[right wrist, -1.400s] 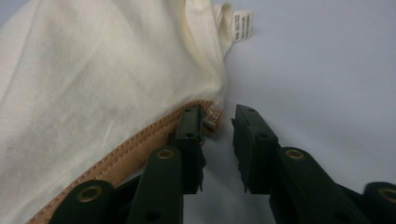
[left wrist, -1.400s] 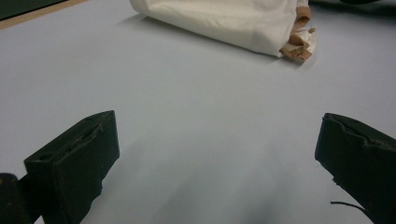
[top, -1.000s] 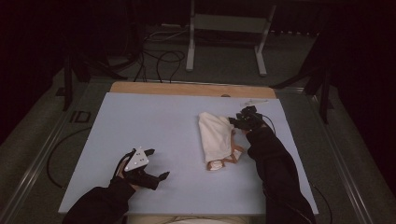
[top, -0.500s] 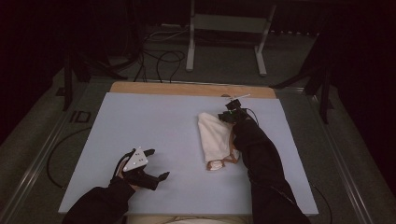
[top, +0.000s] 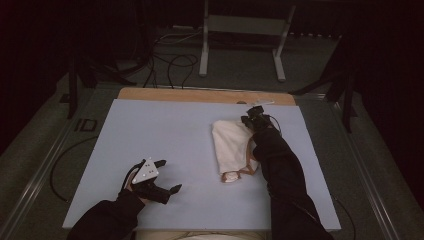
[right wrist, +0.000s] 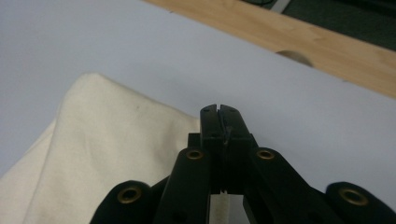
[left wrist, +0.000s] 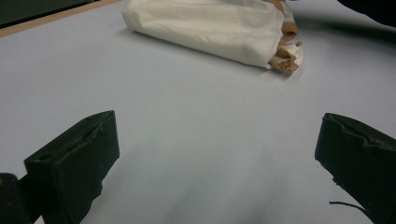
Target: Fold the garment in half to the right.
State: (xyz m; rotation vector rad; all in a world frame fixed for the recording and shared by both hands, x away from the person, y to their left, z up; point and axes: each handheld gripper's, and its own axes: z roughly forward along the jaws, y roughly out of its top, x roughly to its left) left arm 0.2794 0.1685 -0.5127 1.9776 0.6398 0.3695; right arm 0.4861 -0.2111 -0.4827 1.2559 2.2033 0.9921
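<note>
A cream cloth bag with brown straps lies on the right half of the blue table top. My right gripper is at the bag's far right corner. Its jaws have just been closing and now stand shut with the edge of the cloth between them. My sleeve lies along the bag's right side. My left gripper rests open at the near left with bare table between its fingers. From there the bag and its straps show farther off.
A bare wooden strip runs along the table's far edge. Beyond it on the floor stand a metal frame's legs and loose cables. Metal rails flank the table.
My right hand has moved left and a little farther away, onto the bag's far right corner, and its jaws have closed there. The left gripper has stayed put.
</note>
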